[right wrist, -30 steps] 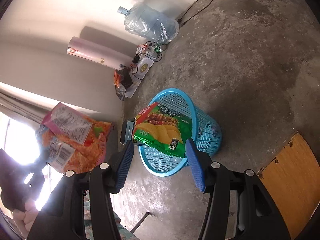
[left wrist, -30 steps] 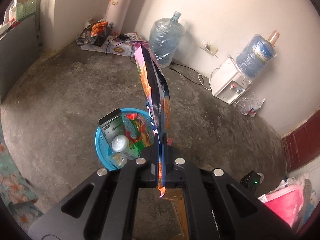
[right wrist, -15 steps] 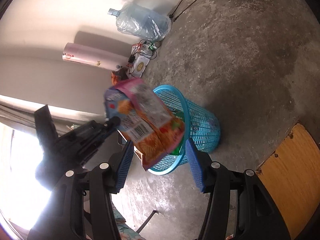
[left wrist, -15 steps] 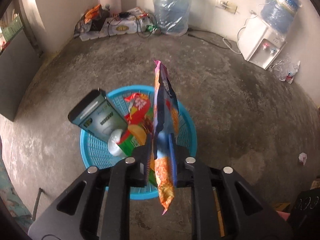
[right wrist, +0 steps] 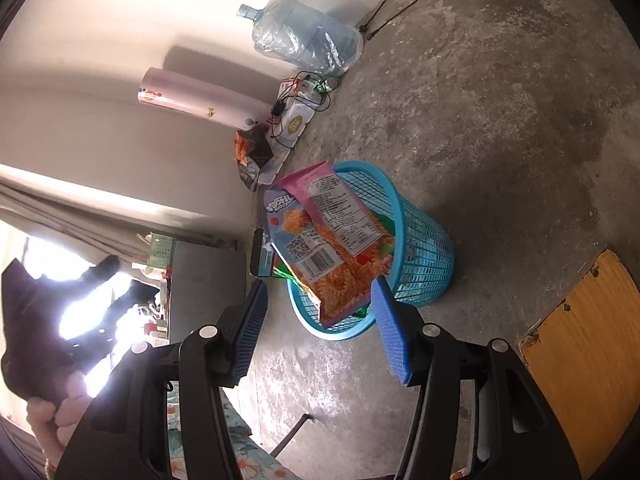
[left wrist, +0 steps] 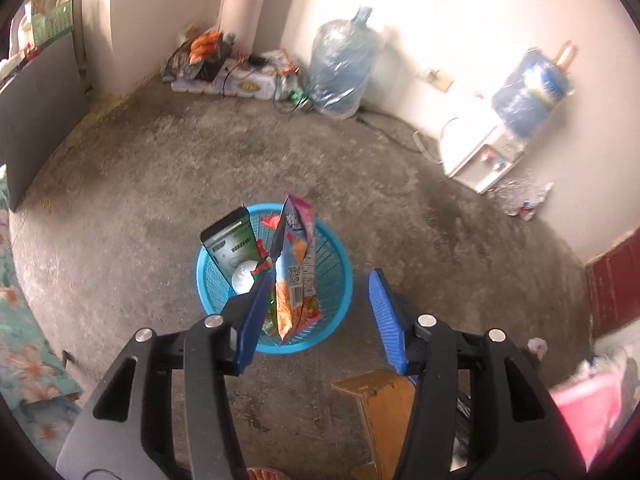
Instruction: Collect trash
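A blue mesh basket [left wrist: 340, 280] stands on the concrete floor, holding a dark green box [left wrist: 230, 240], a white-capped bottle [left wrist: 243, 278] and wrappers. An orange and pink snack bag [left wrist: 294, 272] stands on edge in it, free of any grip. My left gripper [left wrist: 320, 312] hangs above the basket's near rim, its jaws opening with nothing between them. In the right wrist view the snack bag [right wrist: 332, 240] lies across the top of the basket [right wrist: 424, 252]. My right gripper [right wrist: 320, 320] hovers open and empty in front of it.
A big water jug [left wrist: 340, 72] and a white water dispenser [left wrist: 480, 156] stand by the far wall, with clutter and cables [left wrist: 224, 68] in the corner. A wooden board [right wrist: 580, 352] lies near right. Floral cloth [left wrist: 24, 360] lies at left. A person's hand [right wrist: 60, 404] shows low left.
The left gripper brought the snack bag over the basket and opened; the bag dropped into the basket and the gripper pulled back. The right gripper stayed open and still.
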`<act>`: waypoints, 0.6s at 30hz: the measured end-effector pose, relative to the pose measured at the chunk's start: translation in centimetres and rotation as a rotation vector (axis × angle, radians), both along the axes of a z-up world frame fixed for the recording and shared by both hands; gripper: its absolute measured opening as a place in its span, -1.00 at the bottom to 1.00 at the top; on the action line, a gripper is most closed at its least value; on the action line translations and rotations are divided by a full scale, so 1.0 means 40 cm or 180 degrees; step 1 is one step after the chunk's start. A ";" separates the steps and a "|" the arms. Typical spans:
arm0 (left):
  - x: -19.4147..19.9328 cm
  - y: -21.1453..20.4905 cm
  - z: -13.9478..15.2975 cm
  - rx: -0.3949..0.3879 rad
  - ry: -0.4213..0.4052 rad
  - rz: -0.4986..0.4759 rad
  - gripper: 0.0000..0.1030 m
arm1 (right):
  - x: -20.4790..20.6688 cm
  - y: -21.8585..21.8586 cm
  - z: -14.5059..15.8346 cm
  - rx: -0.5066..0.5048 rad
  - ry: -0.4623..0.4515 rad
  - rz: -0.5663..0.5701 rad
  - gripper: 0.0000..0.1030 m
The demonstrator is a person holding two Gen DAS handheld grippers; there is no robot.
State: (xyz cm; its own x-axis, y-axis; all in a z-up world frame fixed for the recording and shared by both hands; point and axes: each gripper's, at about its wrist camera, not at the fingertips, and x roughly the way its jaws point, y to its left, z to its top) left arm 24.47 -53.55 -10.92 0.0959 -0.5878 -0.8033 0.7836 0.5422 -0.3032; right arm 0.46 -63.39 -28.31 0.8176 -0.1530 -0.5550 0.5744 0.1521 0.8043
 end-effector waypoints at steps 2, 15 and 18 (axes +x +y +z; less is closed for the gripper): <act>-0.014 0.088 0.078 -0.0136 -0.0088 -0.0054 0.10 | 0.026 0.026 0.055 -0.0198 0.0005 0.0108 0.02; -0.148 0.759 0.352 -0.0571 -0.0488 0.1054 0.71 | 0.181 0.378 0.515 -0.1853 -0.0180 0.1246 0.31; -0.190 0.891 0.375 -0.0602 -0.0579 0.1543 0.80 | 0.189 0.489 0.609 -0.2214 -0.0266 0.1525 0.45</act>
